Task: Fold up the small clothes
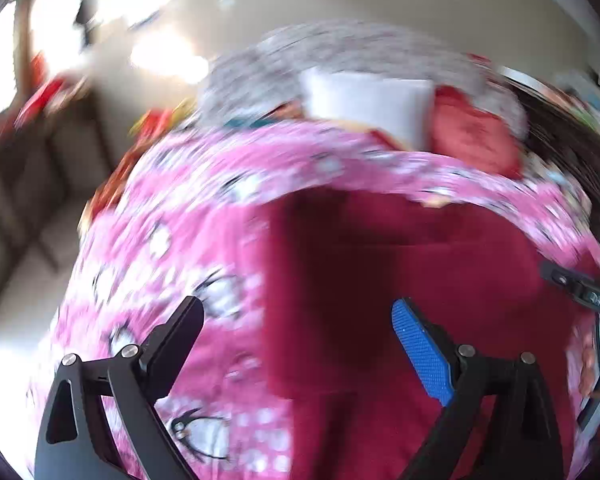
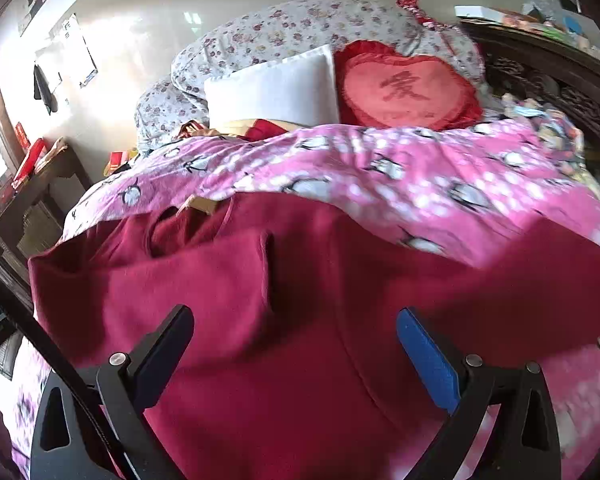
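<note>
A dark red garment (image 2: 300,280) lies spread on a pink penguin-print blanket (image 2: 420,176) on a bed. It also shows in the left wrist view (image 1: 400,264), which is blurred. My right gripper (image 2: 294,328) is open and empty just above the garment's middle. My left gripper (image 1: 298,320) is open and empty above the garment's left edge, where it meets the blanket (image 1: 188,216). The other gripper's body (image 1: 580,292) shows at the right edge of the left wrist view.
A white pillow (image 2: 276,88), a red heart cushion (image 2: 408,88) and a floral quilt (image 2: 300,28) lie at the head of the bed. A dark carved headboard (image 2: 548,76) stands on the right. A dark side table (image 2: 32,200) stands on the left.
</note>
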Action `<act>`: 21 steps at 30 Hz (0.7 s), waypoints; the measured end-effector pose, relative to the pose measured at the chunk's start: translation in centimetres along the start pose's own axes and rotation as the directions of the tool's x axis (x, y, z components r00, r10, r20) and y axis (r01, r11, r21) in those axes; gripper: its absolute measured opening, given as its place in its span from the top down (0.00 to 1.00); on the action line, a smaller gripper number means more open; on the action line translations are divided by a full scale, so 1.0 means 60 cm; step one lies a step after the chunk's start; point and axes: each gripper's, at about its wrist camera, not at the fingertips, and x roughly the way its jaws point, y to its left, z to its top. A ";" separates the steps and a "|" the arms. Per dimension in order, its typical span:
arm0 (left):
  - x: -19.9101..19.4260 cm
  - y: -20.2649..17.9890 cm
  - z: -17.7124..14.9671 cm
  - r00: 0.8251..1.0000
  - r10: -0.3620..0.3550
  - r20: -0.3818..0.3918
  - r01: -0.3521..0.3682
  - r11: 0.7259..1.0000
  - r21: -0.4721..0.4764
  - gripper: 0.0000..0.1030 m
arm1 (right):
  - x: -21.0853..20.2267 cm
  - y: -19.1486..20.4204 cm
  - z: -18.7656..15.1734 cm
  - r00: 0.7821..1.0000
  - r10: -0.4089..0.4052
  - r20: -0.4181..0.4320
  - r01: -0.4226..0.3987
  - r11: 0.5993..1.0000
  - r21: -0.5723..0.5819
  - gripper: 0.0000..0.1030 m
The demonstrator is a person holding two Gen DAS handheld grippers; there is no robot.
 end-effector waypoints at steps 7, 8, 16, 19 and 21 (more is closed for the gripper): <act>0.004 0.076 0.007 0.999 0.039 0.002 -0.038 0.990 -0.135 0.08 | -0.008 0.020 0.015 0.996 0.045 0.070 -0.041 0.997 -0.068 0.96; 0.001 0.076 0.008 0.999 0.038 0.010 -0.037 0.990 -0.133 0.08 | -0.035 0.015 0.015 0.993 0.038 0.115 -0.029 0.996 -0.081 0.96; 0.053 -0.024 0.003 0.999 0.040 -0.016 -0.041 0.999 -0.028 0.08 | -0.048 -0.057 0.010 0.992 -0.062 0.113 0.063 0.998 -0.013 0.96; 0.086 -0.064 0.002 0.989 0.147 -0.017 -0.146 0.989 0.040 0.08 | -0.022 -0.066 0.001 0.989 -0.130 0.072 0.131 0.991 -0.014 0.96; 0.118 -0.072 0.014 0.976 0.217 -0.015 -0.217 0.975 0.044 0.08 | -0.026 -0.078 -0.009 0.989 -0.131 0.074 0.131 0.991 0.007 0.96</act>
